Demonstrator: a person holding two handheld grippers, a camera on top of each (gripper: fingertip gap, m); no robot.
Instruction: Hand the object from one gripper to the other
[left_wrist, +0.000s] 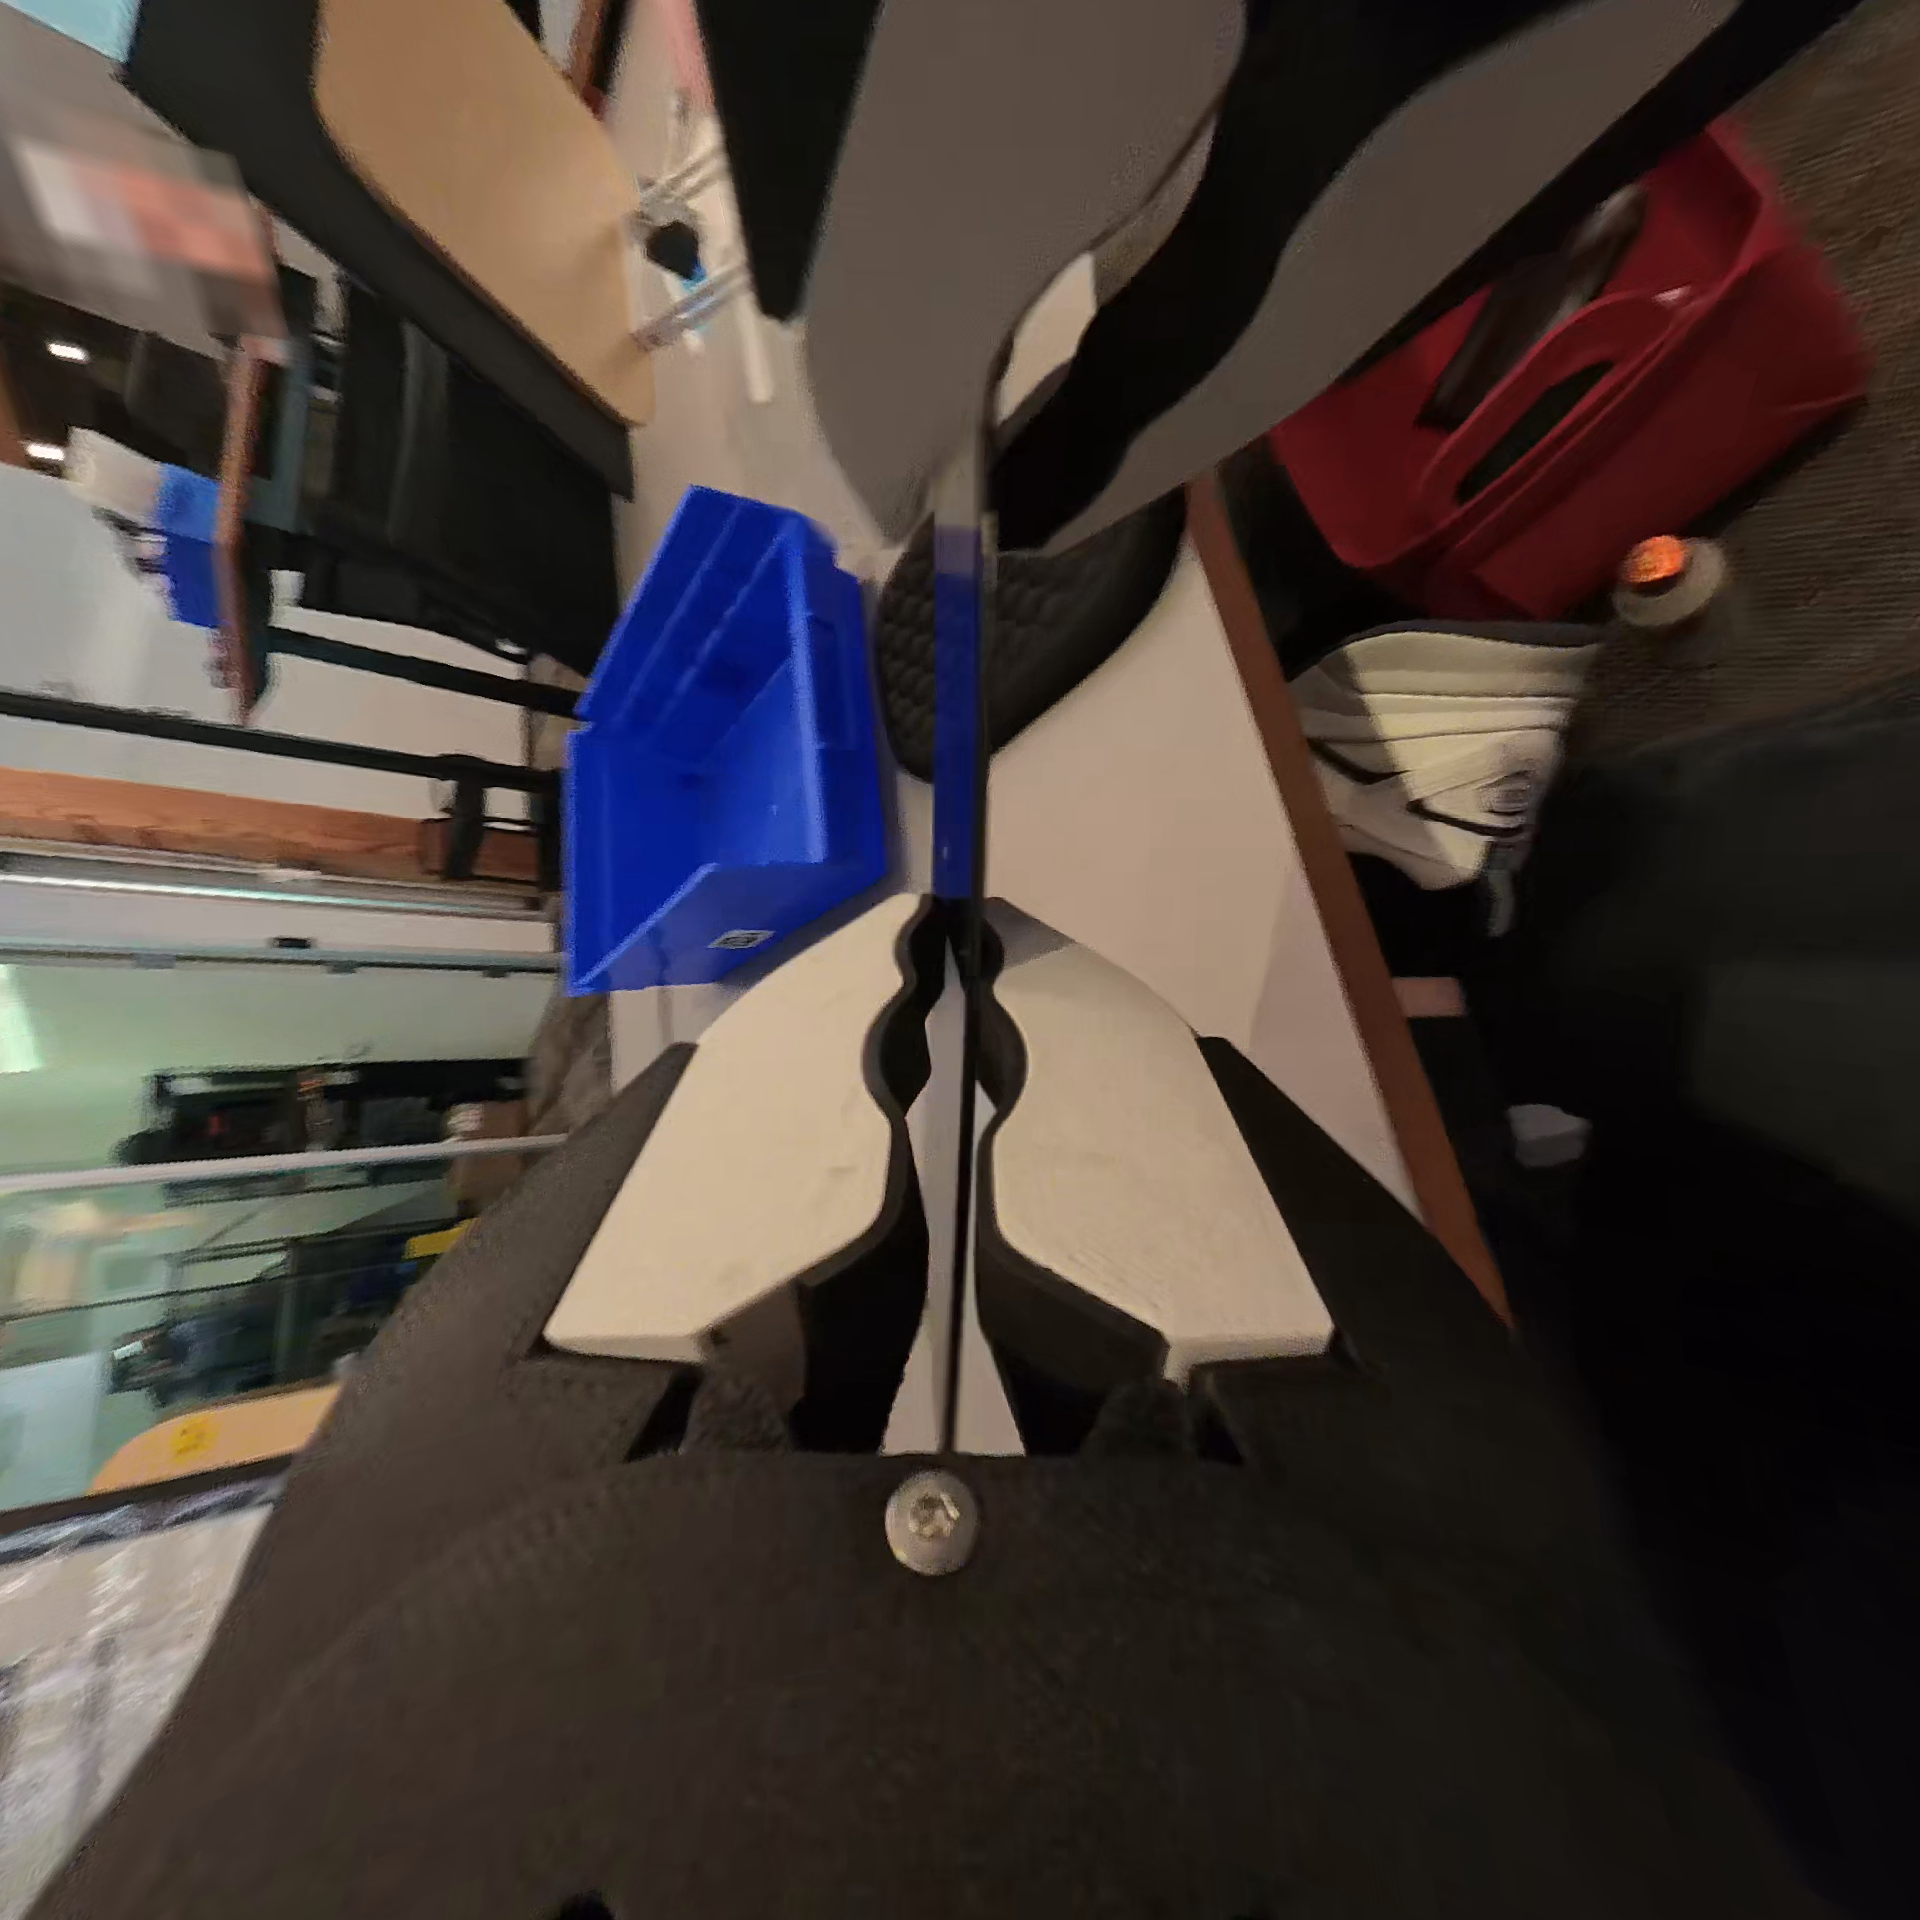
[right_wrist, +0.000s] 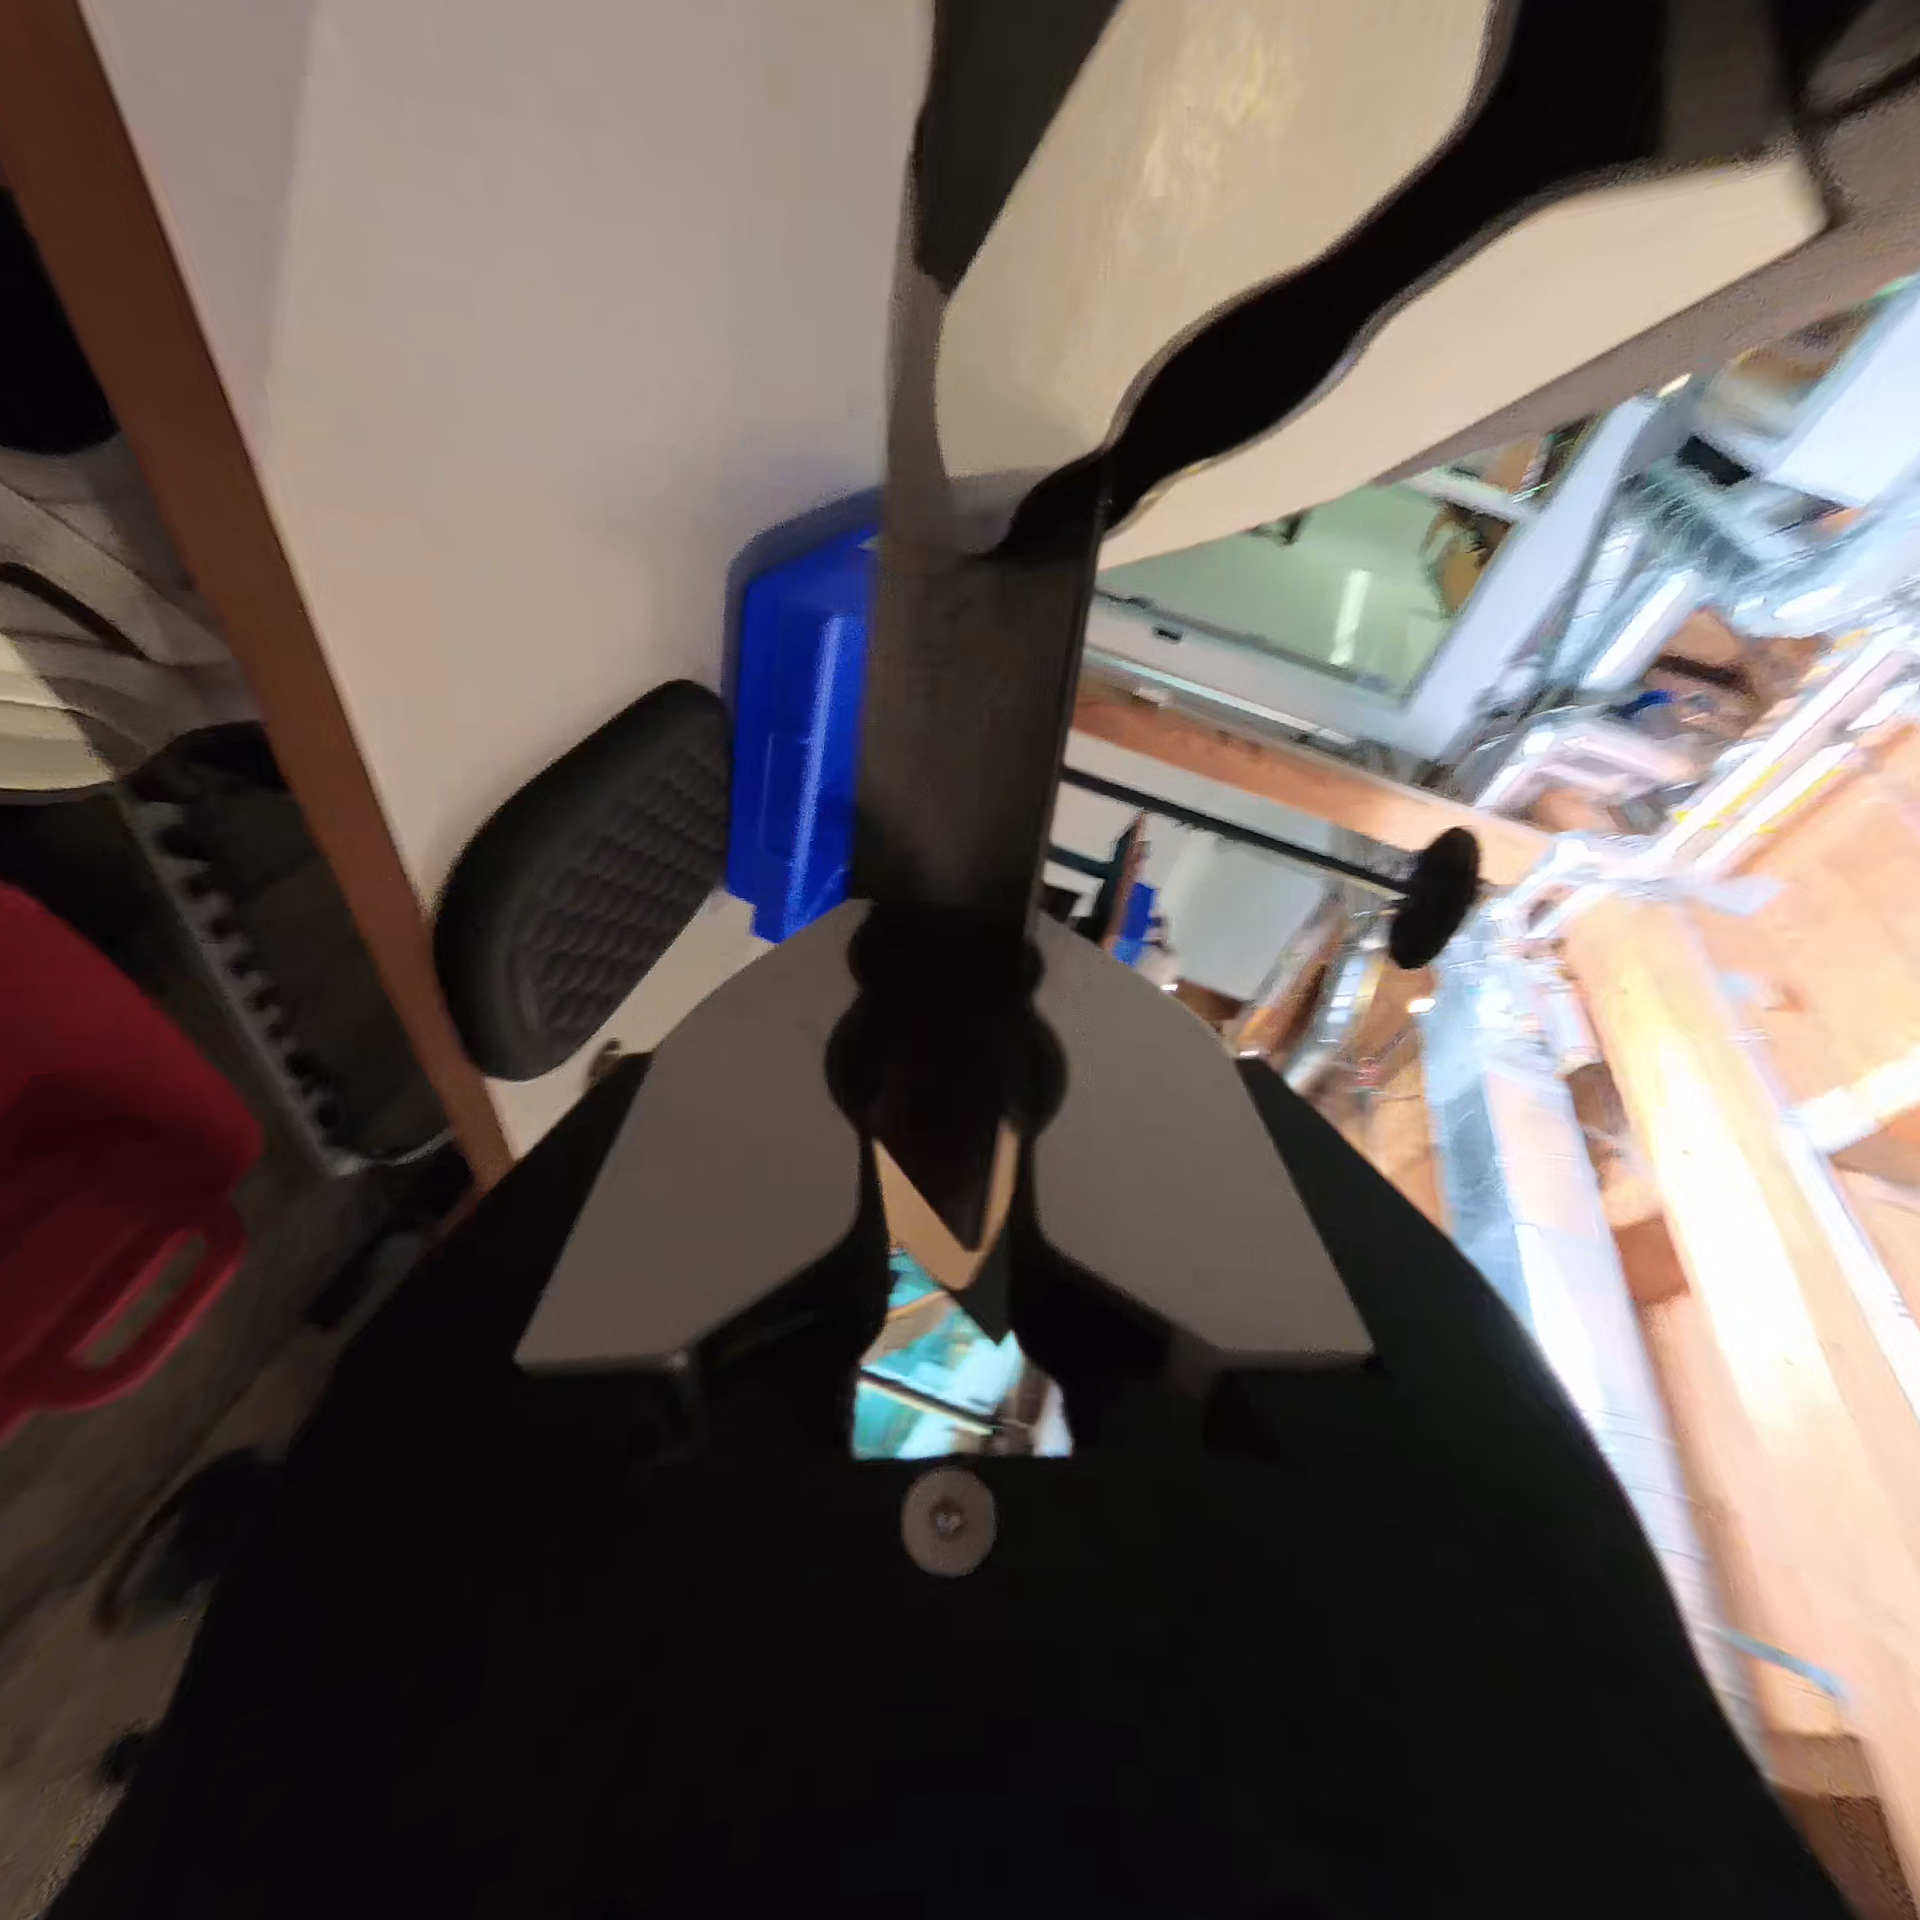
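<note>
Strip: thin and flat, dark with a blue stretch (left_wrist: 956, 727), up in the air between the two claws and clear of the table. The left wrist view catches it edge-on, the right wrist view on its broad face.
Left claw: nearest in its own view, the left gripper (left_wrist: 954, 920) has its white fingers pressed together on the near end. The strip runs back between them toward the screw.
Right claw: at the far end, the right gripper (left_wrist: 971, 488) has its tips drawn in on the strip. In its own view the dark fingers sit tight on either side, so I judge it clamped too.
Why held so: the claws face each other along one line, one end each. That way neither blocks the other, and the strip should not drop at the swap.
Stage: looks like mid-handover, with both ends gripped. I cannot tell which claw is the giver.
Next: one side should open only while the other grip is firm. A thin strip may pivot or slide.
Beyond: blue bin (left_wrist: 717, 790) and a black dimpled pad (left_wrist: 1070, 644) on the white table (left_wrist: 1122, 831).
Far right: red crate (left_wrist: 1558, 416), well apart.
</note>
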